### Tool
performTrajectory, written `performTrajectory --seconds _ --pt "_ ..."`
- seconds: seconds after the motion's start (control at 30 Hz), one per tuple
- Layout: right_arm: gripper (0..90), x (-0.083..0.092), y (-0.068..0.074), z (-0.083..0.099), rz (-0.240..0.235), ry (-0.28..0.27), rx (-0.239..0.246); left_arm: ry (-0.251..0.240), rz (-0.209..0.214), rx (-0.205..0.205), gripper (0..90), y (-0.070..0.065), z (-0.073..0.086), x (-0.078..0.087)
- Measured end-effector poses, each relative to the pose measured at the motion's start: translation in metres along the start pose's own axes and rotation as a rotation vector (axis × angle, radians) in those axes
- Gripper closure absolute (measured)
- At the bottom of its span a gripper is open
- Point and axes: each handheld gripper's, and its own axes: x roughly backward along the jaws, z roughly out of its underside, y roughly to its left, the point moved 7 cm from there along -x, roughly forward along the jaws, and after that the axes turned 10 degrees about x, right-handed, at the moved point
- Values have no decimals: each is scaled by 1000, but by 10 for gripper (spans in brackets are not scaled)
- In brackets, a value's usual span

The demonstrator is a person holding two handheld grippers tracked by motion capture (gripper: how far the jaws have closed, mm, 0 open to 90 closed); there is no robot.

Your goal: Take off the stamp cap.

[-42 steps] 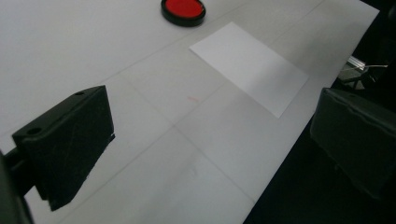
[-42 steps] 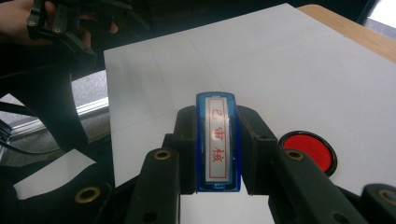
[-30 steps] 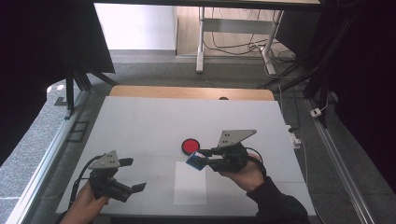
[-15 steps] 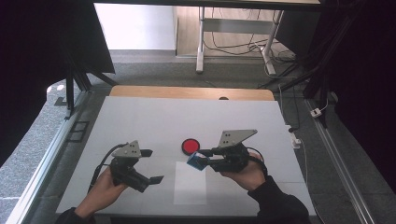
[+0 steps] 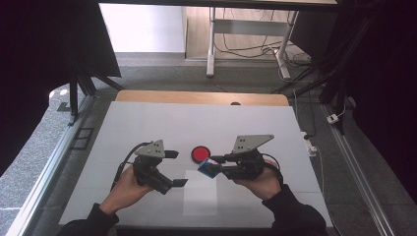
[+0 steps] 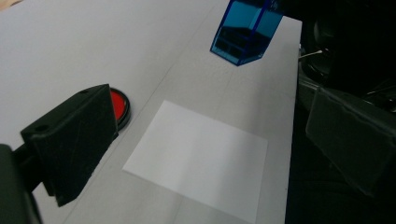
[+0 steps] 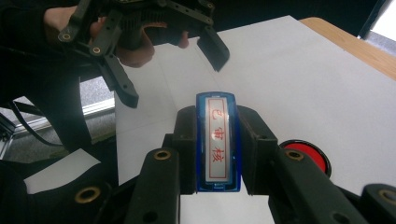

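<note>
From above, your right gripper (image 5: 212,166) clamps a blue stamp (image 5: 208,168) just over the white sheet (image 5: 200,198), beside the red pad (image 5: 200,154); your left gripper (image 5: 174,168) hangs spread wide, nothing in it. Your left gripper view shows the stamp raised above the sheet. Your right gripper view shows the jaws pressed on the stamp's sides.

Blue stamp (image 5: 208,168) in right claw (image 5: 216,167)

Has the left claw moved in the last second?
Yes. In the high view the left claw has moved right and away from the table's near edge, closer to the red disc and the white sheet.
</note>
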Motion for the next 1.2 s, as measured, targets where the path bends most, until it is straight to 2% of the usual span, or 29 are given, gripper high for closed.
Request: performTrajectory --seconds 0.2,0.33,0.57,0.7,0.87,1.03,1.17,1.2 --pt "714 1 1 -1 -7 -9 -4 16 42 -40 23 -2 -8 -13" --pt "714 0 1 -1 -14 -8 -3 16 91 -55 33 -3 -11 -20" --pt "714 -3 4 -1 -38 -8 2 36 150 -82 28 -9 -10 -32" --pt "714 -5 8 -2 -58 -9 10 54 155 -104 6 -14 -6 -37" --pt "714 -9 14 -1 -88 -8 18 77 173 -111 0 -18 2 -43" --pt "714 -11 21 -3 -115 -8 31 96 173 -117 0 -18 9 -47" --pt "714 -12 25 -5 -130 -4 44 104 153 -139 52 -17 12 -48" --pt "714 -12 26 -5 -133 -4 46 103 165 -146 73 -18 12 -47"
